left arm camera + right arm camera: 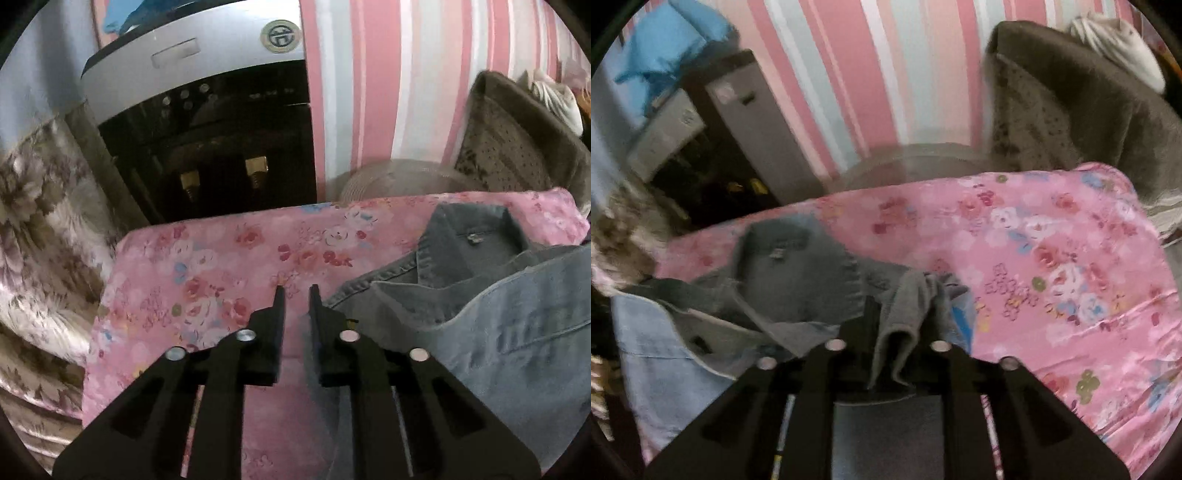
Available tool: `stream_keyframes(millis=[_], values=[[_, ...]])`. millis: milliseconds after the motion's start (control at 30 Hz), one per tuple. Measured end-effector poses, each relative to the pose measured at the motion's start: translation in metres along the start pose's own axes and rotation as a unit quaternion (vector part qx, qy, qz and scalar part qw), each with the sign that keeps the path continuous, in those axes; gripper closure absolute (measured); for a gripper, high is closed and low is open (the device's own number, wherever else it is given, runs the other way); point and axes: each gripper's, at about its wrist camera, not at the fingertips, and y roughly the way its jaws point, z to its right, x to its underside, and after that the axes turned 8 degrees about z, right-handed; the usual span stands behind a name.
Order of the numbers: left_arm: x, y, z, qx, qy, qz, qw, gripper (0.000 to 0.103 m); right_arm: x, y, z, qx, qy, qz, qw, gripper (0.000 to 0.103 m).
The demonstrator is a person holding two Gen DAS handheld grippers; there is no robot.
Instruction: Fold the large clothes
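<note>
A blue-grey denim shirt (491, 302) lies collar-up on a pink floral sheet (207, 266), at the right of the left wrist view. My left gripper (297, 291) is open and empty, just left of the shirt's shoulder, above the sheet. In the right wrist view the shirt (790, 280) lies at the left on the sheet (1052, 266). My right gripper (905, 295) is shut on a bunched fold of the denim shirt, which drapes over and hides its fingertips.
A silver and black water dispenser (207, 122) stands behind the sheet's far left edge. A brown patterned cushion (517, 147) leans at the far right by the pink striped wall (388, 81). A floral brown blanket (44, 229) lies along the left.
</note>
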Motion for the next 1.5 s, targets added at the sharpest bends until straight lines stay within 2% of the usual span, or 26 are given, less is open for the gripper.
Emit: stream_keyframes(millis=[33,100,233,333,400,500,567,600,633,667,700,733,800,900,1033,1100,1133,1167,1233,1300,1333,1367,1433,1467,1500], values=[[0.001,-0.007,-0.002,0.001,-0.004,0.008,1.0000,0.038,0.000,-0.008,0.003,-0.033,0.012,-0.001,0.999,0.038],[0.003,-0.022,-0.003,-0.007,-0.003,0.033,0.9994,0.010,0.000,-0.019,0.008,-0.077,0.031,-0.001,0.997,0.017],[0.009,-0.042,0.000,0.002,0.010,0.043,0.9990,0.010,-0.003,-0.035,0.027,-0.077,0.042,0.012,0.996,0.015],[0.020,-0.048,0.005,0.020,0.017,0.033,0.9991,0.009,0.001,-0.044,0.043,-0.040,0.043,0.046,0.997,0.015],[0.026,-0.046,0.012,0.027,0.026,0.025,0.9990,0.008,0.009,-0.042,0.044,-0.019,0.017,0.053,0.998,0.015],[0.032,-0.034,0.026,0.034,0.040,0.009,0.9986,0.008,0.020,-0.020,0.033,-0.004,-0.039,0.034,0.999,0.015],[0.035,-0.021,0.038,0.042,0.050,-0.008,0.9978,0.012,0.026,-0.012,0.025,0.000,-0.063,0.031,0.998,0.017],[0.038,-0.014,0.043,0.050,0.055,-0.020,0.9970,0.034,0.029,-0.007,0.019,0.004,-0.078,0.034,0.996,0.027],[0.040,-0.009,0.046,0.056,0.056,-0.031,0.9963,0.062,0.031,-0.006,0.017,0.005,-0.085,0.031,0.996,0.055],[0.043,-0.003,0.048,0.050,0.056,-0.042,0.9963,0.064,0.033,-0.002,0.014,0.007,-0.092,0.027,0.995,0.065],[0.044,-0.002,0.048,0.047,0.056,-0.039,0.9966,0.072,0.035,-0.001,0.011,0.008,-0.096,0.029,0.995,0.082],[0.044,-0.003,0.047,0.052,0.051,-0.035,0.9967,0.079,0.036,-0.003,0.008,0.010,-0.102,0.038,0.994,0.090],[0.042,-0.008,0.040,0.060,0.034,-0.027,0.9972,0.087,0.038,-0.010,0.002,0.026,-0.127,0.062,0.990,0.096],[0.039,-0.023,0.031,0.071,0.010,-0.002,0.9974,0.091,0.037,-0.035,-0.007,0.021,-0.141,0.113,0.983,0.098],[0.032,-0.061,0.012,0.085,-0.047,0.081,0.9919,0.095,0.022,-0.076,-0.017,-0.007,-0.134,0.190,0.973,0.098],[0.028,-0.069,0.000,0.069,-0.071,0.109,0.9892,0.095,0.011,-0.079,-0.015,-0.012,-0.123,0.196,0.973,0.098],[0.025,-0.063,-0.007,0.064,-0.078,0.102,0.9897,0.095,0.005,-0.074,-0.008,-0.002,-0.113,0.195,0.974,0.098],[0.023,-0.050,-0.017,0.061,-0.089,0.085,0.9905,0.095,0.001,-0.068,-0.003,0.008,-0.107,0.191,0.976,0.098],[0.023,-0.023,-0.025,0.063,-0.095,0.049,0.9923,0.095,-0.007,-0.035,0.015,0.015,-0.083,0.140,0.987,0.098],[0.030,0.004,-0.013,0.045,-0.059,0.010,0.9972,0.095,-0.003,0.002,0.019,0.048,-0.100,0.089,0.990,0.098],[0.036,0.014,-0.002,0.030,-0.032,-0.001,0.9990,0.094,0.002,0.017,0.018,0.070,-0.119,0.071,0.988,0.098],[0.039,0.017,0.000,0.024,-0.026,-0.006,0.9994,0.094,0.006,0.029,0.017,0.083,-0.131,0.054,0.986,0.098],[0.042,0.022,-0.005,0.028,-0.036,-0.016,0.9988,0.091,0.008,0.039,0.026,0.078,-0.109,0.033,0.990,0.097],[0.041,0.023,-0.009,0.033,-0.047,-0.020,0.9981,0.088,0.005,0.039,0.033,0.072,-0.085,0.024,0.994,0.091],[0.040,0.021,-0.012,0.034,-0.053,-0.021,0.9978,0.085,0.001,0.034,0.041,0.073,-0.050,0.019,0.996,0.072]])
